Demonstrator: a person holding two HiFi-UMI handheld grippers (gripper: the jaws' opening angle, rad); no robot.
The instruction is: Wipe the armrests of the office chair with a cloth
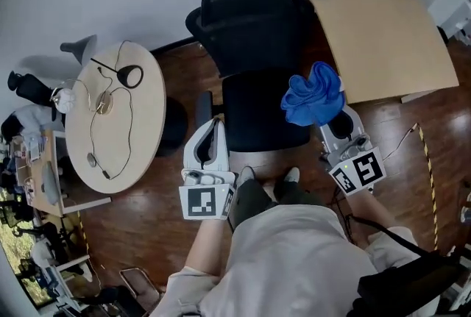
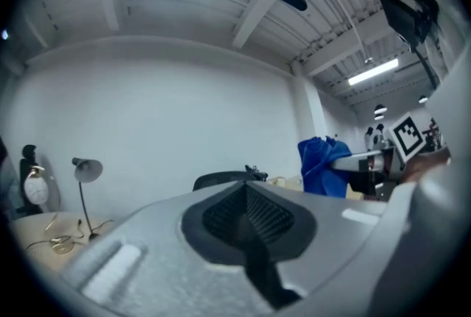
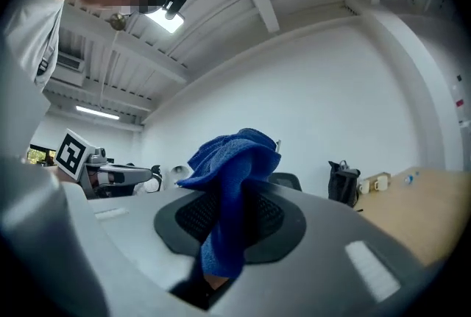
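Holding both tools close to body: L hand-held gripper [image 1: 214, 124] clenched shut, empty; R hand-held gripper [image 1: 335, 119] clamped on blue cloth [image 1: 313, 95], which is bunched over its jaws at the seat's R edge. Beyond: office chair [image 1: 250, 21], backrest twd wall; round worktop [image 1: 140, 124] L, rectangular worktop [image 1: 383, 36] R.

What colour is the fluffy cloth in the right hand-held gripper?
Bright blue. The crumpled blue cloth shows best in the right gripper view.
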